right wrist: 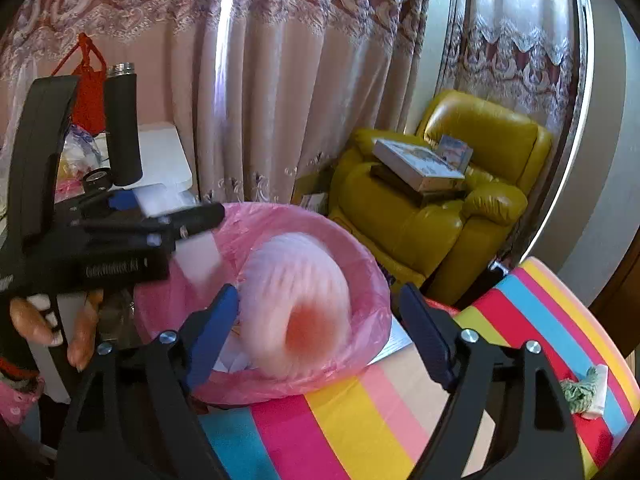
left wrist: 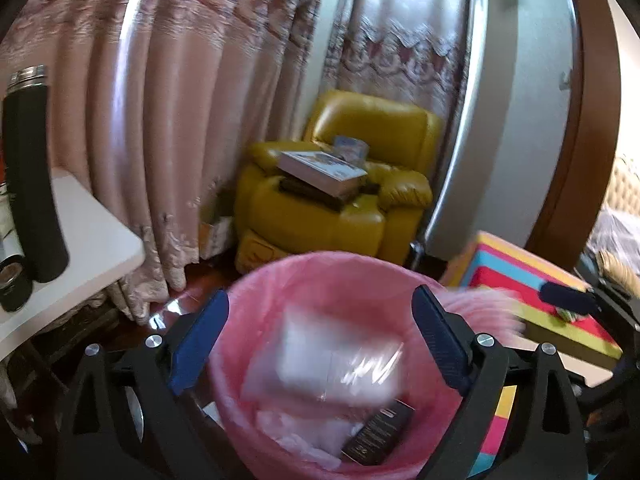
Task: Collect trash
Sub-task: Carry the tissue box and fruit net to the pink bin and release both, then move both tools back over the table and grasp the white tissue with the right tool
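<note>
A bin lined with a pink bag (left wrist: 280, 280) (right wrist: 372, 280) stands below both grippers. My left gripper (left wrist: 320, 340) is open over the bin, and a blurred clear plastic wrapper (left wrist: 328, 352) is in the air between its fingers, apart from both. A dark box (left wrist: 378, 432) and white scraps lie in the bin. My right gripper (right wrist: 316, 336) is open, and a blurred pink-white round thing (right wrist: 296, 308) is in mid-air over the bin between its fingers. The left gripper's body (right wrist: 120, 236) shows at the left of the right wrist view.
A striped, colourful surface (right wrist: 520, 320) with a small green-white scrap (right wrist: 582, 390) lies right of the bin. A white table (left wrist: 92, 240) with a black flask (left wrist: 32, 176) stands at left. A yellow armchair (left wrist: 340, 200) with books and curtains are behind.
</note>
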Demonstrator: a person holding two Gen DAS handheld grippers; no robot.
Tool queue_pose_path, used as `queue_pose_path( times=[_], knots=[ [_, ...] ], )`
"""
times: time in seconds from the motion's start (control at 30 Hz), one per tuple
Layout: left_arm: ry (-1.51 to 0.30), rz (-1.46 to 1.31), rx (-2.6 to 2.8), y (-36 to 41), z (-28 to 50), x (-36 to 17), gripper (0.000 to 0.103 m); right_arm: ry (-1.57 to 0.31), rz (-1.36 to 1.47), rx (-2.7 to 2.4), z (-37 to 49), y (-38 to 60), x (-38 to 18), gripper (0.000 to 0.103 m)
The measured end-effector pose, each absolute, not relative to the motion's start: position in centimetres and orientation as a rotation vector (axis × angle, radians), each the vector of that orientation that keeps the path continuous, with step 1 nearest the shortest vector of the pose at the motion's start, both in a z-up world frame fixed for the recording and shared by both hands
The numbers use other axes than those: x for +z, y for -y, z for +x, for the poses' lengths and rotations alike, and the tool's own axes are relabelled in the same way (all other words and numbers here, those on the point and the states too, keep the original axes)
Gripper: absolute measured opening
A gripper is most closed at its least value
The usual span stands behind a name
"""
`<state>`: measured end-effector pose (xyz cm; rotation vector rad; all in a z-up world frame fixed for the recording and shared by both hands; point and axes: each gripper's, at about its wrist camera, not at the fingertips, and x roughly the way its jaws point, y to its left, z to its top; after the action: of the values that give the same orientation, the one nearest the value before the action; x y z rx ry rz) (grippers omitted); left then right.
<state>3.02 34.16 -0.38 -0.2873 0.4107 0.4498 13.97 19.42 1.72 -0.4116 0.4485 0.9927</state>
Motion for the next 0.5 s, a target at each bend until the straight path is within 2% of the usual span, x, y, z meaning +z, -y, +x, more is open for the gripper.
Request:
queue_pose_path(
  times=[0.3,0.5],
  knots=[
    [-0.396,-0.286,0.462,-31.5,1.0,-0.3,0.089,-0.394,-0.341,0.868,12.5,-8.6,2.6,0.086],
    [-0.423,-0.209,0.261,-22.7,5.0,0.0,0.089,-0.388,-0.274,0.662,13.0,1.9,2.3,0.086]
  ],
)
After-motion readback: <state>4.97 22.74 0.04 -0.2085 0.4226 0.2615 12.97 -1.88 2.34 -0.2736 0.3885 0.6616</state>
